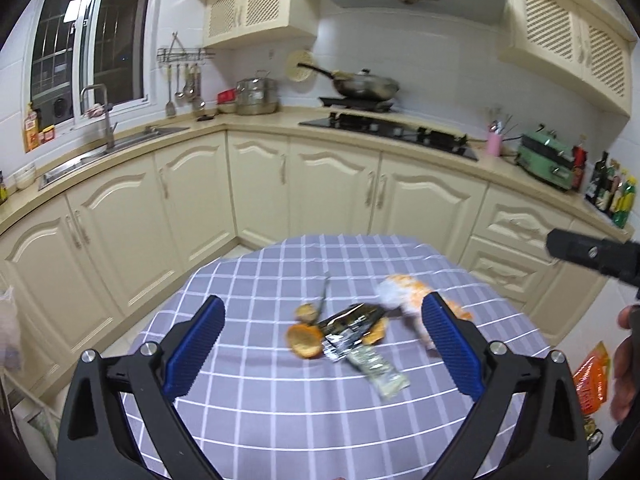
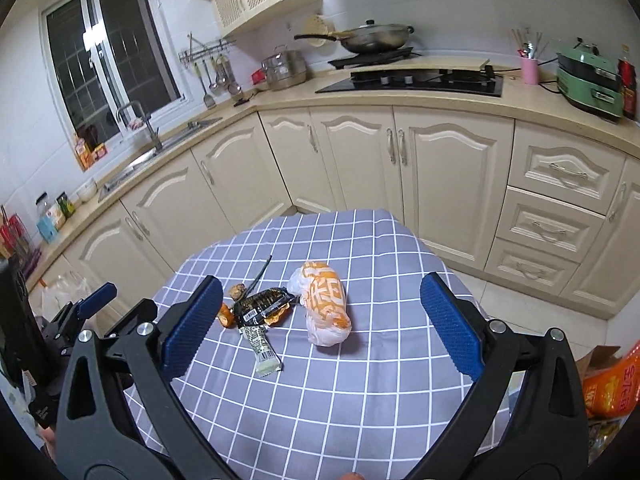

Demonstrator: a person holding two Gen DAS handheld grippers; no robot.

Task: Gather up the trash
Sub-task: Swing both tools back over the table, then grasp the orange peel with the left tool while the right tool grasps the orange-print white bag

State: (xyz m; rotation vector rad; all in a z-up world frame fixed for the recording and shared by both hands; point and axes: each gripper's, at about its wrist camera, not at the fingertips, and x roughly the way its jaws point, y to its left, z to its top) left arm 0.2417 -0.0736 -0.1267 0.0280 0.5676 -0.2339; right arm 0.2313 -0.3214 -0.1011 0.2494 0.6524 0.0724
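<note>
Checked tablecloth point(image 2: 360, 400) – orange-white bag point(image 2: 326, 306), dark wrapper point(image 2: 264, 304), pale wrapper point(image 2: 264, 354), peel point(image 1: 306, 340)

On the table point(image 2: 360, 400), the bag point(image 2: 326, 304) lies right of the wrappers point(image 2: 262, 308), near the middle. The peel pieces point(image 2: 226, 314) lie at the wrappers' left.

Desk cloth point(image 2: 340, 392): grey-blue with a white grid. Crumpled bag point(image 2: 326, 304): white with orange print. Snack wrapper point(image 2: 262, 304): black with a yellow-orange edge. Long sachet point(image 2: 262, 350): pale green-white with dark lettering. Fruit peel point(image 1: 305, 340): orange. Left tongs point(image 1: 320, 340) and right tongs point(image 2: 320, 320): black frames, blue ribbed pads point(image 2: 192, 326). Cabinets point(image 2: 440, 168): cream. Hob point(image 2: 412, 82): black. Cup point(image 2: 529, 70): pink. Cooker point(image 2: 590, 78): mint green. Wall tiles point(image 2: 460, 4): white.
</note>
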